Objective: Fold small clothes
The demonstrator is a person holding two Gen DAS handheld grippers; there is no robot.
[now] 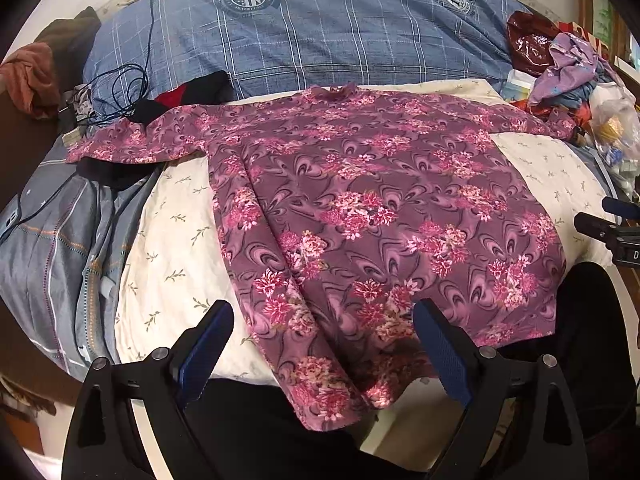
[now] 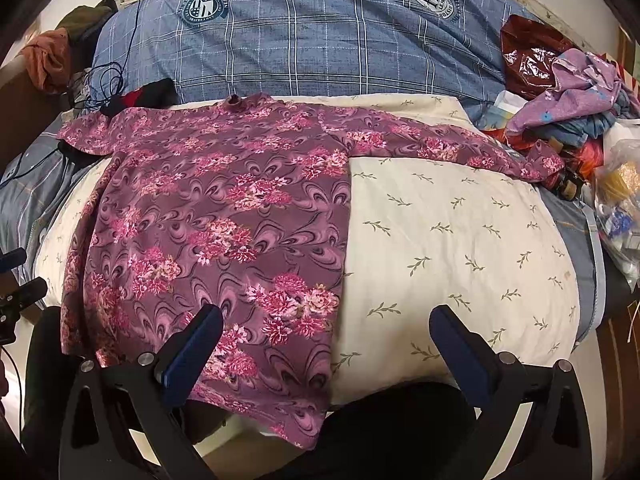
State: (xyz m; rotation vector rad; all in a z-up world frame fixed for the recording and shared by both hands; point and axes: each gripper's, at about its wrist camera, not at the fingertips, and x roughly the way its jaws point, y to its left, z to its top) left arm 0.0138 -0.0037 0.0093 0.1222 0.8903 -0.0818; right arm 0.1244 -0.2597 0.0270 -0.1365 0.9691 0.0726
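**Floral shirt spread flat on the bed, both sets of fingers open above its hem**

A bed (image 1: 168, 240) covered in a cream sheet printed with small green sprigs filled both views. Across its far end lay a large blue plaid duvet (image 1: 320, 28) with round crests, and a grey-blue striped cover (image 1: 60, 248) hung off the bed's left side. The purple floral shirt (image 1: 360, 216) lay flat on the cream sheet, collar toward the duvet, both long sleeves stretched out sideways and its hem at the near edge of the bed. A heap of loose clothes and plastic bags (image 2: 576, 92) was piled at the right, touching the end of the shirt's right sleeve. A black-and-red garment (image 1: 180, 96) and a coiled dark cable (image 1: 116, 88) sat near the left sleeve.

The left gripper (image 1: 324, 340) hovered over the shirt's lower hem, its fingers spread wide and holding nothing. The right gripper (image 2: 326, 338) hung over the shirt's right side edge, fingers likewise parted and empty, one over the cloth and the other over bare sheet.
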